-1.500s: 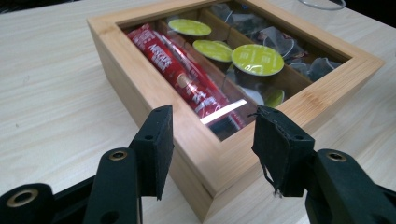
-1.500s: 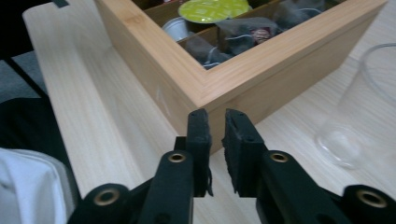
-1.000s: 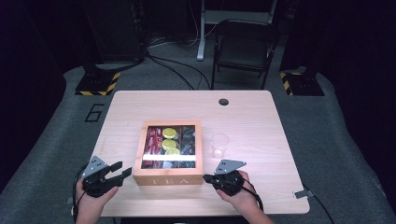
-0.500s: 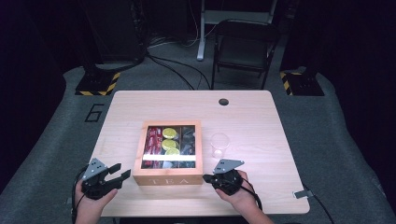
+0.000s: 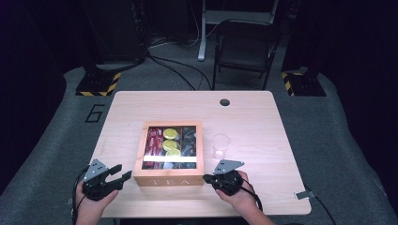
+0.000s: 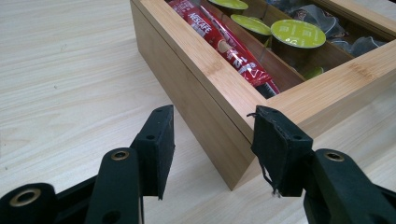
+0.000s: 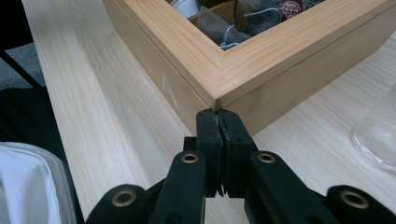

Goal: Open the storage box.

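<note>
Hands enter from the near table edge. Left gripper (image 5: 123, 172), jaws spread wide, empty, aimed at the near left corner of the wooden tea box (image 5: 168, 178). Box mid-table, holding red sachets (image 6: 224, 44) and green-lidded pods (image 6: 298, 32); dark packets in its right compartment hard to identify. Right gripper (image 7: 218, 122), jaws clenched together on nothing, tips at the box's near right corner. Clear cup (image 5: 220, 144) just right of the box. Pale wood table (image 5: 253, 117); grey floor, folding chair (image 5: 246, 44) beyond.
</note>
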`<action>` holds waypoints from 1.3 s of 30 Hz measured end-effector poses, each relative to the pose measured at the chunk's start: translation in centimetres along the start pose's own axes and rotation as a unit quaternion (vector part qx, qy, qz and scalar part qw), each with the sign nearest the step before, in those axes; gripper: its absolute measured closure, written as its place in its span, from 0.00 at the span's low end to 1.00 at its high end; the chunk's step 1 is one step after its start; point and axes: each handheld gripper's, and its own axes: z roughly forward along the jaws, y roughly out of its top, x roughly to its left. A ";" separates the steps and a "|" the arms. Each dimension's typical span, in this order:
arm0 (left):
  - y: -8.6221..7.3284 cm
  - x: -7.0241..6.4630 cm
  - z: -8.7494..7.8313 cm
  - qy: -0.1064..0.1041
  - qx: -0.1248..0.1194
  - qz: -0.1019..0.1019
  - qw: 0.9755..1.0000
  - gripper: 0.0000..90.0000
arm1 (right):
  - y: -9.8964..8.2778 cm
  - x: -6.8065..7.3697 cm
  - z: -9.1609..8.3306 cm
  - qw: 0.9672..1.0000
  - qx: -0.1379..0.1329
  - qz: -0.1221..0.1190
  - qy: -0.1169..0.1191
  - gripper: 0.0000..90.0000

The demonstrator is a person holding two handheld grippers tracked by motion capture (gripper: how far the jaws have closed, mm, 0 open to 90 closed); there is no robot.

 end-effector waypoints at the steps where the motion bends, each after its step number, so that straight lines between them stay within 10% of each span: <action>1: 0.0 0.0 0.0 0.000 0.000 0.000 1.000 0.54 | 0.0 0.0 0.0 1.000 0.000 0.002 0.000 0.98; 39: 2.7 -1.8 0.6 -0.015 -0.012 0.031 0.999 0.53 | 4.5 -0.8 -0.8 0.999 -0.032 0.031 0.017 0.98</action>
